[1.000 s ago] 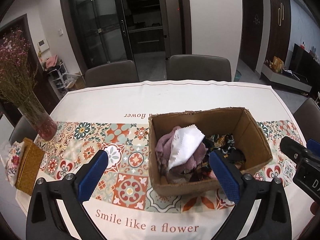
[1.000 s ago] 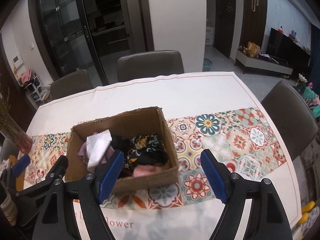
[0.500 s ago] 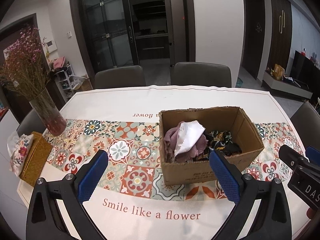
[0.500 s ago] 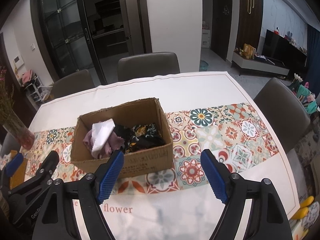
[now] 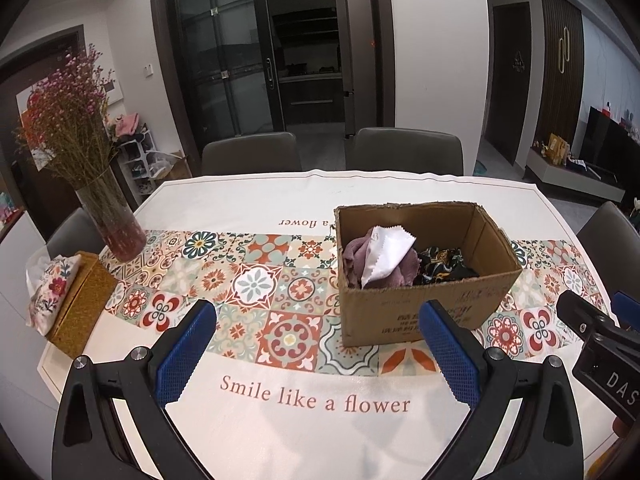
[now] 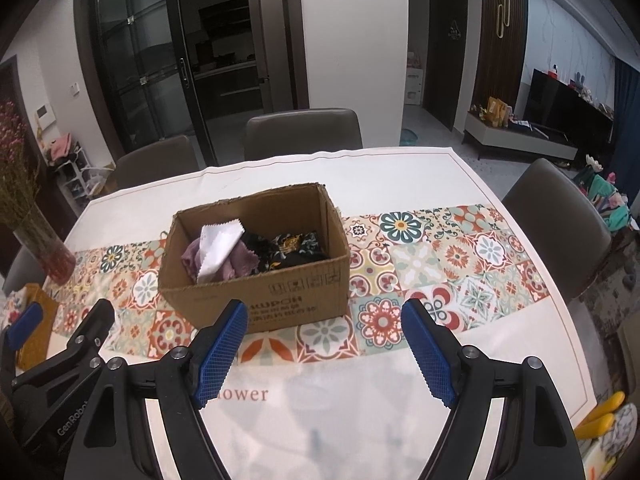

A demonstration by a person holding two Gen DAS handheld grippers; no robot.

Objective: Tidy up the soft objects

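Observation:
An open cardboard box [image 5: 436,312] stands on the patterned table runner; it also shows in the right wrist view [image 6: 280,300]. Inside lie a white cloth [image 5: 386,254] on a mauve cloth [image 5: 356,256] and dark patterned fabric [image 5: 440,266]; in the right wrist view the white cloth [image 6: 218,250] is at the box's left. My left gripper [image 5: 316,350] is open and empty, near the table's front edge, short of the box. My right gripper [image 6: 324,352] is open and empty, in front of the box's right corner.
A glass vase of dried flowers [image 5: 112,224] and a woven tissue box [image 5: 76,304] stand at the table's left. Chairs [image 5: 404,152] line the far side, another chair [image 6: 560,224] stands at the right. Yellow objects [image 6: 604,420] lie at the near right edge.
Both grippers have pulled back and away from the box, which now looks smaller and farther. Both stay open and empty. The cloths in the box have not moved.

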